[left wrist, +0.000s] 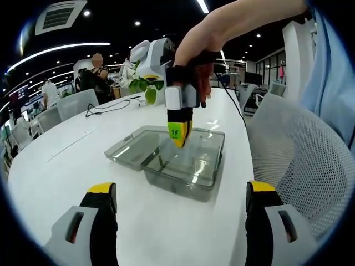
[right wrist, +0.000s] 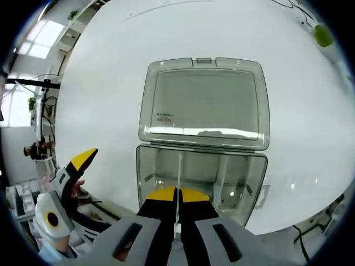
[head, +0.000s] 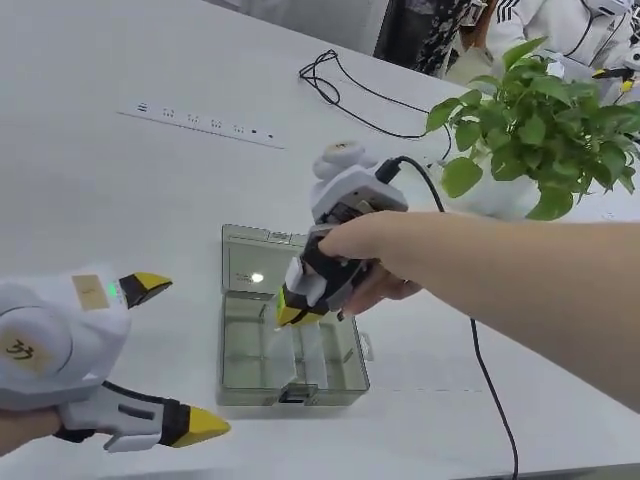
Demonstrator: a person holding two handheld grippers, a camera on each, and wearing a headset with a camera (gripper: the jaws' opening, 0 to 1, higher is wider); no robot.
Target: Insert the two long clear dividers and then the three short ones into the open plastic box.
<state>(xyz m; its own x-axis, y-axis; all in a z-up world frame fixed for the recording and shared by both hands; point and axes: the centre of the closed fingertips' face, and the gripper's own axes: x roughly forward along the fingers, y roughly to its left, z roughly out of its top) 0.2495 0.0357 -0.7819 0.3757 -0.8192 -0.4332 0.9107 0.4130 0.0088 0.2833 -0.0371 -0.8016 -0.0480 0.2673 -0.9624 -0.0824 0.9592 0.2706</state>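
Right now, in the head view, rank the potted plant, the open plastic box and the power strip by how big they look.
1. Potted plant, though the frame edge crops it.
2. Open plastic box, close behind.
3. Power strip, thin and farther off, so its true size is unsure.

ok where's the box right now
The open box sits mid-table in the head view, directly under the right tongs pinching a clear divider, potted plant beyond to the right.

Bright overhead light casts soft shadows and glints on the box lid [head: 256, 266]
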